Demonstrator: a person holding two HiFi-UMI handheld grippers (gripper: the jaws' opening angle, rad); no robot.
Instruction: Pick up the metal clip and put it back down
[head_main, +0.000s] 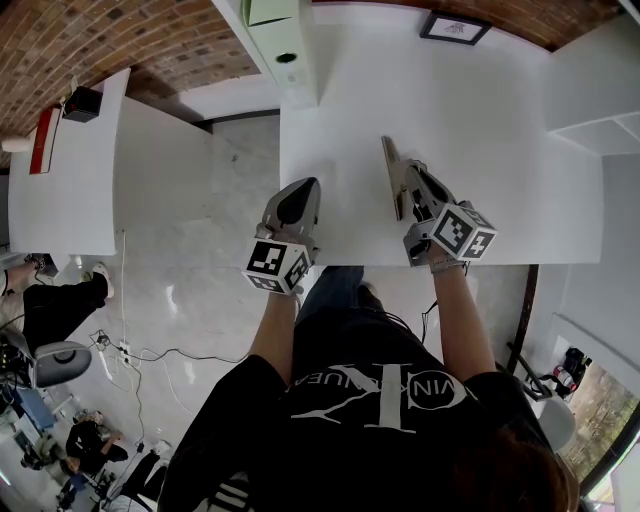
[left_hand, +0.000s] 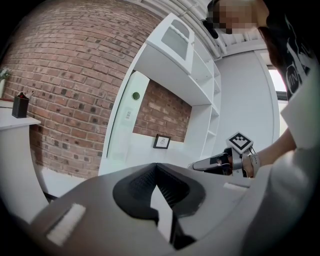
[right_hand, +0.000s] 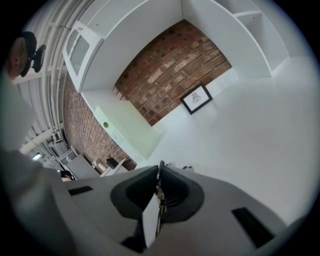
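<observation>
Pinching the metal clip (right_hand: 160, 195) between its nearly closed jaws, the right hand-held gripper (head_main: 388, 147) reaches out over the white counter (head_main: 500, 130) — the clip shows only as a thin sliver of metal deep between the pads. The left hand-held gripper (head_main: 308, 186) is alongside, near the counter's front edge, its jaws together at the tips with nothing in them. A small framed picture (head_main: 455, 27) stands at the back of the counter — against a brick wall (right_hand: 170, 65).

**Two grippers at table's near edge**

Left hand-held gripper (head_main: 306, 190) & right hand-held gripper (head_main: 392, 160) sit over white table (head_main: 500, 130), side by side but apart, both pointing twd far edge. Framed pic (head_main: 455, 27) stands at far edge. Black T-shirt (head_main: 370, 400) w/ white print below.
</observation>
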